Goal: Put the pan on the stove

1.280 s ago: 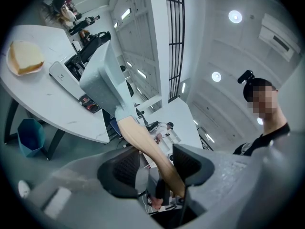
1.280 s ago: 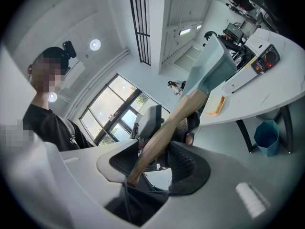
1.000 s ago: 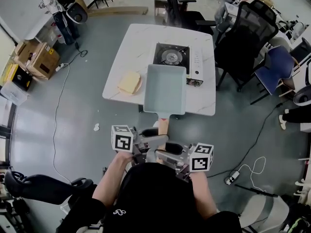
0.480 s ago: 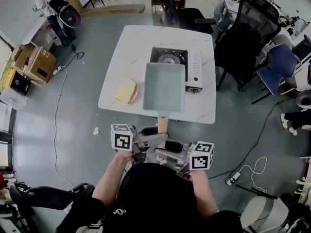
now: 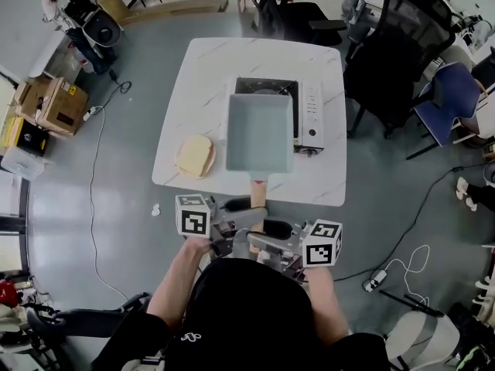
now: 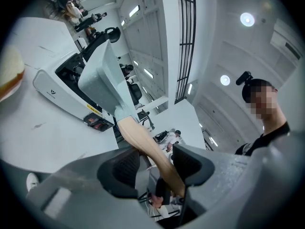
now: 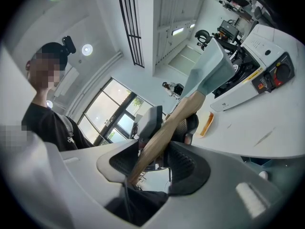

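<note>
Gripping the wooden handle (image 5: 258,193) of the pan (image 5: 259,134), the left claw (image 5: 241,222) and the right claw (image 5: 264,238) met from opposite sides near the person's body. In the left gripper view the left claw (image 6: 155,163) had its ribbed pads pressed narrow against the handle (image 6: 143,142). In the right gripper view the right claw (image 7: 159,159) was clamped on the same handle (image 7: 176,118). The rectangular pale grey-blue pan lay over the left and near part of the portable gas stove (image 5: 312,114) on the white marble table (image 5: 209,68), its near end reaching past the stove towards the table's near edge. Whether it touched the burner could not be told. The stove's white control panel showed just right of the pan. A slice of bread (image 5: 194,154) lay on the table to the pan's left, apart from it.
</note>
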